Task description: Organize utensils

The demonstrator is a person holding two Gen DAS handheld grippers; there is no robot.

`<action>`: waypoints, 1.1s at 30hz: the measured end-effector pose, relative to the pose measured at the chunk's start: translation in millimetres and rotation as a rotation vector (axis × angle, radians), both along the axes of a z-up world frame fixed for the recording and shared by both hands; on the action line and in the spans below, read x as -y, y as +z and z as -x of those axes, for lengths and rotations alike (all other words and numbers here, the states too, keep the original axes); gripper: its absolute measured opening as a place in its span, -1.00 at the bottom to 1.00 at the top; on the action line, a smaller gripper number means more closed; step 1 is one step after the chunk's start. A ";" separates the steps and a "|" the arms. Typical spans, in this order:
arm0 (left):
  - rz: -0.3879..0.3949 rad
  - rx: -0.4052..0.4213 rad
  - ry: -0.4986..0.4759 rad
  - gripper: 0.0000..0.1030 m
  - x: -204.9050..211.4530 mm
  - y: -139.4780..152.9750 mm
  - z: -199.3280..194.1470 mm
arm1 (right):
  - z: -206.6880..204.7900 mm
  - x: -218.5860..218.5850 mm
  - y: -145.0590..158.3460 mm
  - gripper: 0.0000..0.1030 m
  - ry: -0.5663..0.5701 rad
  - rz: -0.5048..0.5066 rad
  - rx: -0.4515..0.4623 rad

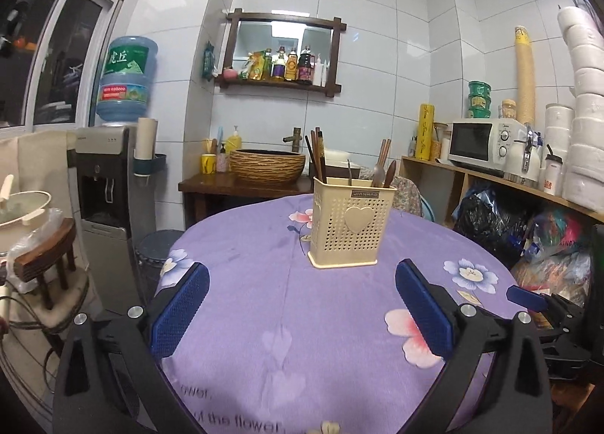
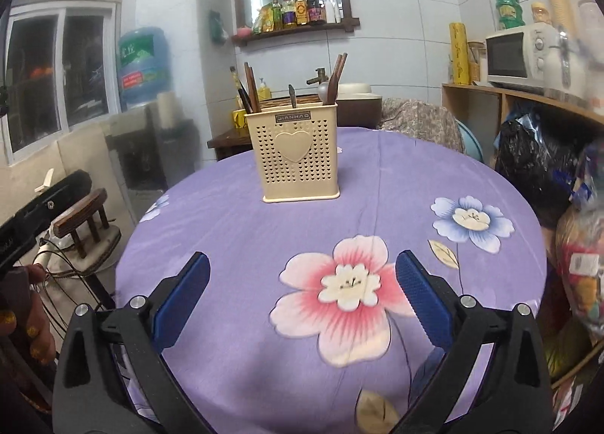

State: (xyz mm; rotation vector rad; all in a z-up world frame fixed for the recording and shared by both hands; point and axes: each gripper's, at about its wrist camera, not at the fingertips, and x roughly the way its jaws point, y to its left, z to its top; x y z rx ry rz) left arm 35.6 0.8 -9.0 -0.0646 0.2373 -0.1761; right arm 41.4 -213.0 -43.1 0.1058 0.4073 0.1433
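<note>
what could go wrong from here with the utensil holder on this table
1. The utensil holder is tall and narrow, and the chopsticks and spoons rise well above its rim, so a bump or an off-centre pull could tip it.
2. It stands on a loose purple tablecloth; dragging the cloth with the left gripper or right gripper, both open and empty, may shift it.
</note>
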 end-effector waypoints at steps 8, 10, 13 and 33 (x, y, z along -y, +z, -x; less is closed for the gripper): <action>0.007 0.031 0.006 0.90 -4.3 0.3 33.5 | 52.6 -11.1 22.1 0.89 -0.051 0.033 0.101; 0.026 0.043 0.008 0.90 -6.2 1.0 34.9 | 56.7 -13.2 25.1 0.89 -0.053 0.049 0.124; 0.015 0.047 0.015 0.90 -4.5 0.4 37.0 | 58.5 -15.4 27.6 0.89 -0.050 0.062 0.127; 0.008 0.053 0.035 0.90 -4.8 -1.0 43.2 | 58.8 -16.7 27.5 0.89 -0.047 0.067 0.109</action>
